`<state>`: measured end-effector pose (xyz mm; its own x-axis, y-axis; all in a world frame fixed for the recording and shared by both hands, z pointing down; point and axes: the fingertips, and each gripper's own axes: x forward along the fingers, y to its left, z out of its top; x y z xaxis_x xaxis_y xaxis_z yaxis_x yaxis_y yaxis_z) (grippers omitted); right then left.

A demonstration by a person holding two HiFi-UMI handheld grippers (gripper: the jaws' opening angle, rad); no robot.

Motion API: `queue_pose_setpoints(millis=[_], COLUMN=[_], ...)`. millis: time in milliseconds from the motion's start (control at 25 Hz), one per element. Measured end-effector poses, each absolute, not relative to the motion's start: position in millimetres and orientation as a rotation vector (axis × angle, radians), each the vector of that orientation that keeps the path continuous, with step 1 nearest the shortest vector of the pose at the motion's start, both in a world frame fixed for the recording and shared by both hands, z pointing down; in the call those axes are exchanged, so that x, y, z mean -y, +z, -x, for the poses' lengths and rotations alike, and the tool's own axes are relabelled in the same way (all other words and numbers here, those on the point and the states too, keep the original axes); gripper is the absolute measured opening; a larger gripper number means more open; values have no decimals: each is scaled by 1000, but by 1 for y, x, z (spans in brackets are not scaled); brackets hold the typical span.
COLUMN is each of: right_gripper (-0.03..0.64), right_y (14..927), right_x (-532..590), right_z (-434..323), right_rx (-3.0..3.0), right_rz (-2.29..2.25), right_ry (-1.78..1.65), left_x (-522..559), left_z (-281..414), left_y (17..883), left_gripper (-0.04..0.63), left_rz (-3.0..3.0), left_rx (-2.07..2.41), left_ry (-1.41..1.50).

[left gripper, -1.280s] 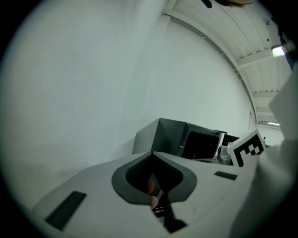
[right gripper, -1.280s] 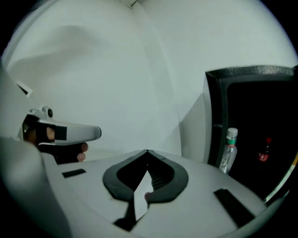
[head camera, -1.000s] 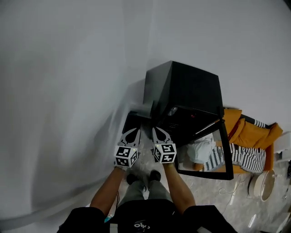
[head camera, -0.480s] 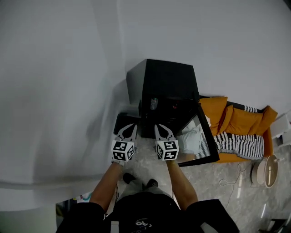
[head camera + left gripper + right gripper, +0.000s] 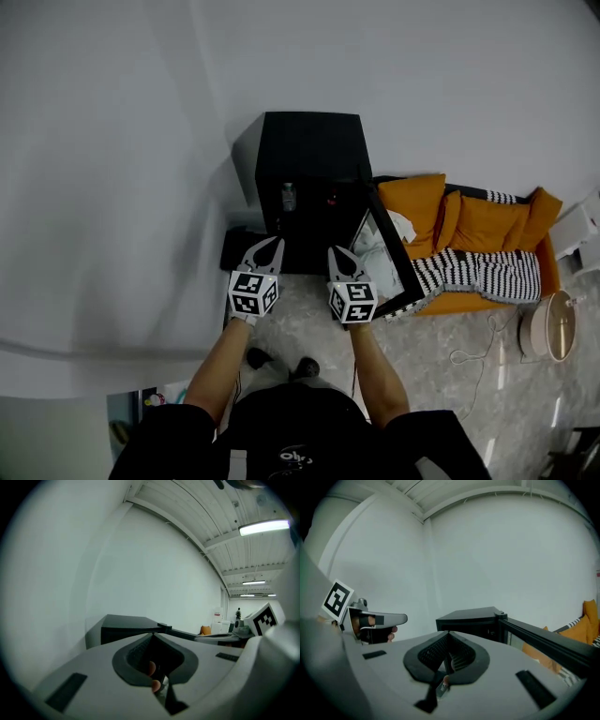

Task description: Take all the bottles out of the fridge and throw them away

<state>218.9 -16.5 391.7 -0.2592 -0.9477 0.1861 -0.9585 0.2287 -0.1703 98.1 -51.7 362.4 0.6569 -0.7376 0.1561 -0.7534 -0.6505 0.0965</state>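
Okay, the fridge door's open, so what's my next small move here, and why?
Probably open the left gripper and reach for the bottle inside the fridge. Its door stands open, and this gripper and the right gripper are both shut, empty and short of the bottle.

- Cool, even indoor light; the head view is sharp but bends at its edges.
- A long white ceiling strip lamp glares.
- The black box-shaped fridge casts a soft shadow leftward on the pale wall.
- Both gripper views are fisheye with dark corners.
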Motion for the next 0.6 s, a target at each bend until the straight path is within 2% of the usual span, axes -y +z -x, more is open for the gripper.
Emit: queue_pose_setpoints(millis=[280, 600], right_gripper=[7, 7], right_y=[384, 376], right_x=[-7, -14], right_z=[-251, -252], right_rx=[2416, 2450], right_rz=[-1909, -1886], right_ry=[365, 345], left_x=[28, 20], left_z=[-134, -137], left_y=[358, 349], left_gripper=[6, 6], left_rz=[-2740, -2754], left_rx=[1196, 1218], left_ry=[155, 157])
